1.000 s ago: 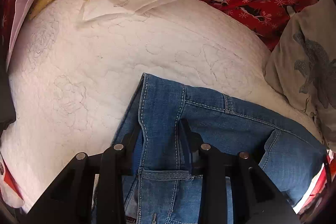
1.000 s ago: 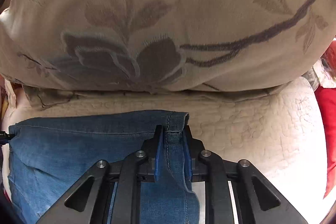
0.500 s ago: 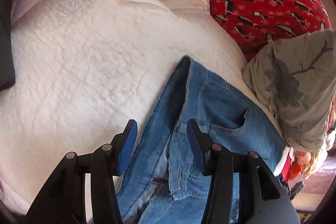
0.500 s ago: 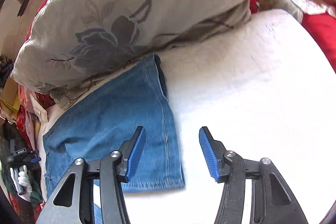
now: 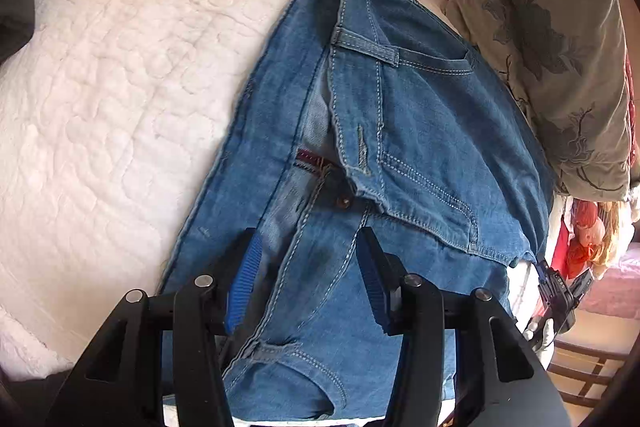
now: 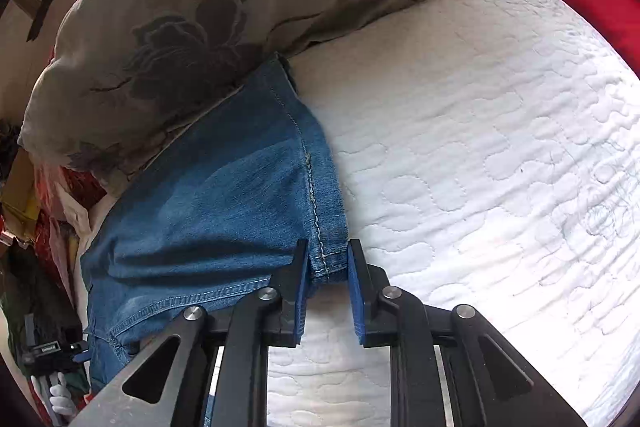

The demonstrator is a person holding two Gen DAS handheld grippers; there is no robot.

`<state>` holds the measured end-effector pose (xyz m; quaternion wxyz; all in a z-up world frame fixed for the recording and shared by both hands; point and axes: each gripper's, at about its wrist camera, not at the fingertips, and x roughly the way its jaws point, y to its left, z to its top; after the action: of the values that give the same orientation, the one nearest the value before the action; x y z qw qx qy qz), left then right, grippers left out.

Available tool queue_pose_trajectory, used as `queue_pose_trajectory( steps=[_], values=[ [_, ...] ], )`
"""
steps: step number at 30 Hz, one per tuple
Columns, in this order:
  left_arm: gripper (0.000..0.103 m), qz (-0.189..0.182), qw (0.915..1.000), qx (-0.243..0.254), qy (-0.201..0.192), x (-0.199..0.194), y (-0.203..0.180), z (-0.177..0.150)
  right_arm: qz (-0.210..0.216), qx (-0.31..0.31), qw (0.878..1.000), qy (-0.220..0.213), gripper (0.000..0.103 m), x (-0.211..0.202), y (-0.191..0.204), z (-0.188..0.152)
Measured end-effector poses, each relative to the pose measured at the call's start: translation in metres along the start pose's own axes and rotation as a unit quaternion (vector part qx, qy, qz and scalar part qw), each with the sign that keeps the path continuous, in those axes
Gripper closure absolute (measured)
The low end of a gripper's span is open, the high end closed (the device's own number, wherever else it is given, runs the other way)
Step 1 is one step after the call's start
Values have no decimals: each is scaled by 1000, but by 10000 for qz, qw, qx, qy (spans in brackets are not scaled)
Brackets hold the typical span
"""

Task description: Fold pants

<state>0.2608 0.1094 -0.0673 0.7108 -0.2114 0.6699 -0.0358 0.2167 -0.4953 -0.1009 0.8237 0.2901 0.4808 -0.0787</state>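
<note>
Both grippers straddle the jeans [image 5: 420, 131]: left [image 5: 308, 275] spread, right [image 6: 328, 267] closing, contact unclear.

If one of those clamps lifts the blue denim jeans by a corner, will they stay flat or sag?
The blue denim jeans would probably sag: they already lie in soft folds on the white quilted bedcover. The layered waistband likely makes that end heavier. The hem corner between the right gripper pads looks thick enough to hold without slipping.

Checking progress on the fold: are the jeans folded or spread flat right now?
Folded. The jeans lie doubled on the white quilt, the waistband and fly beside another denim layer, hem corner stacked.
</note>
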Motion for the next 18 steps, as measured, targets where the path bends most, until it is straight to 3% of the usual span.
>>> queue_pose_trajectory(
  steps=[4,6,8,12,18],
  values=[
    [56,-187,9997,-99,-117,-24,25,-29,289,107,9993,-211,70,-42,-10,-32],
    [56,-481,9985,-200,-154,-33,40,-52,412,155,9988,-205,50,-71,-22,-62],
    [55,-798,9962,-291,-174,-41,54,-77,495,120,9985,-184,42,-98,-37,-96],
    [42,-1184,9917,-469,-179,-35,68,-115,250,9,9997,-15,42,-131,-62,-163],
    [42,-1455,9858,-841,66,-1,75,-135,327,376,9985,225,42,-137,-84,-224]
  ],
)
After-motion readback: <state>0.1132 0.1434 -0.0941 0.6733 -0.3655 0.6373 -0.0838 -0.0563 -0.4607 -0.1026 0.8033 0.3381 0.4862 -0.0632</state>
